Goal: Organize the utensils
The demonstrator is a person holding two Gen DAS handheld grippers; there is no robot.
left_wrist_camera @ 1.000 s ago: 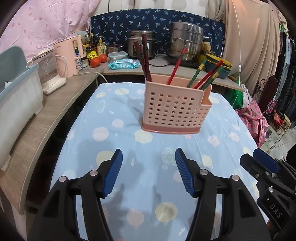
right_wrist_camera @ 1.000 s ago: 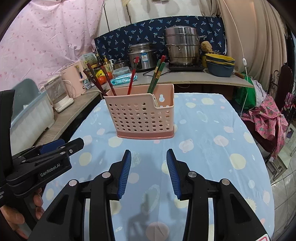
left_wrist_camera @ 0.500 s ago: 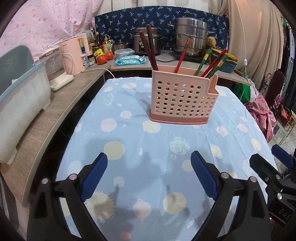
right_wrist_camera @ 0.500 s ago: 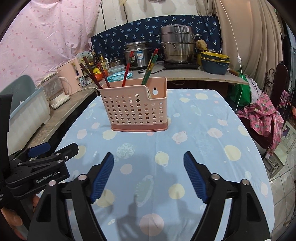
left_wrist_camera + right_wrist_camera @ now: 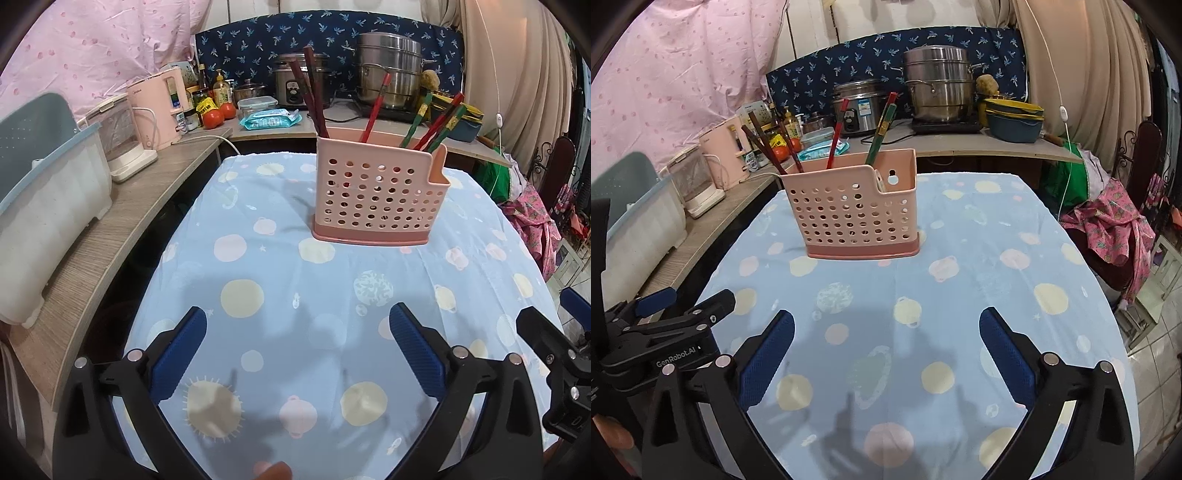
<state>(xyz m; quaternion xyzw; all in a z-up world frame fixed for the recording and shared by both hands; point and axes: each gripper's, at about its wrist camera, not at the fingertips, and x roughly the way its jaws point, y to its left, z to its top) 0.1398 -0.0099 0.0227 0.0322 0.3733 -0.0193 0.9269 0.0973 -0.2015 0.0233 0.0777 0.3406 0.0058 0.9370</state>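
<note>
A pink perforated utensil holder (image 5: pixel 376 199) (image 5: pixel 853 218) stands upright on the blue dotted tablecloth (image 5: pixel 280 266). Inside it lean dark brown chopsticks (image 5: pixel 312 99), a red chopstick (image 5: pixel 375 110) and several red-and-green ones (image 5: pixel 439 122). My left gripper (image 5: pixel 295 314) hovers over the cloth short of the holder, its jaws opening wide with nothing between them. My right gripper (image 5: pixel 886 315) does the same beside it, jaws opening and empty. Each gripper shows at the edge of the other's view, apart from the holder.
A wooden counter on the left carries a white bin (image 5: pixel 48 206) and a pink kettle (image 5: pixel 159 107). Steel pots (image 5: pixel 388 74) and bowls stand on the back counter. A chair draped in pink cloth (image 5: pixel 1115 229) sits off the table's right edge.
Both grippers' jaws spread from fairly narrow to wide apart. Both views tilted slightly, so the holder sits a little lower in frame.
</note>
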